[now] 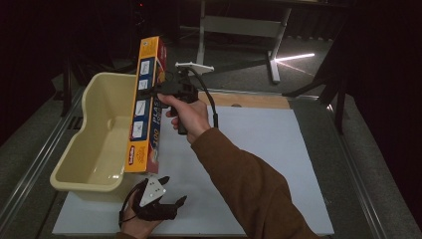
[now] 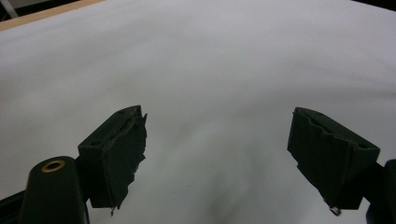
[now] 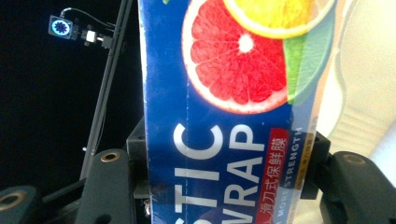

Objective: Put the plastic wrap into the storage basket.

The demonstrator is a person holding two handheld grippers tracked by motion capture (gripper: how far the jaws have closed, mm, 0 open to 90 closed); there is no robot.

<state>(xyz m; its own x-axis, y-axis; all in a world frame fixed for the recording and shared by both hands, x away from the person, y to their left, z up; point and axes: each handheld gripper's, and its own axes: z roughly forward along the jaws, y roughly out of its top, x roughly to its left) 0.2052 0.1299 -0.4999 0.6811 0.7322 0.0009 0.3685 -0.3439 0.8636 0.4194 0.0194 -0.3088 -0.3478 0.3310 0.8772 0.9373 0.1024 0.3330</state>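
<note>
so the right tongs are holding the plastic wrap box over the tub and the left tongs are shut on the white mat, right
Not quite: the left tongs are open, not shut. The left gripper view shows their two jaws standing wide apart with bare white mat between them. The rest holds: in the high view the right tongs grip the plastic wrap box beside and above the cream tub.

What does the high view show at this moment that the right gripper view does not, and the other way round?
High view alone: the left gripper resting low on the white mat with its jaws apart and nothing between them, the person's brown sleeve, and the full length of the box held upright beside the tub.

Right gripper view alone: the box's front print, a cut grapefruit picture and large white lettering, with the jaws pressed on both sides.

Both: the plastic wrap box gripped by the right gripper, and the cream tub.
</note>
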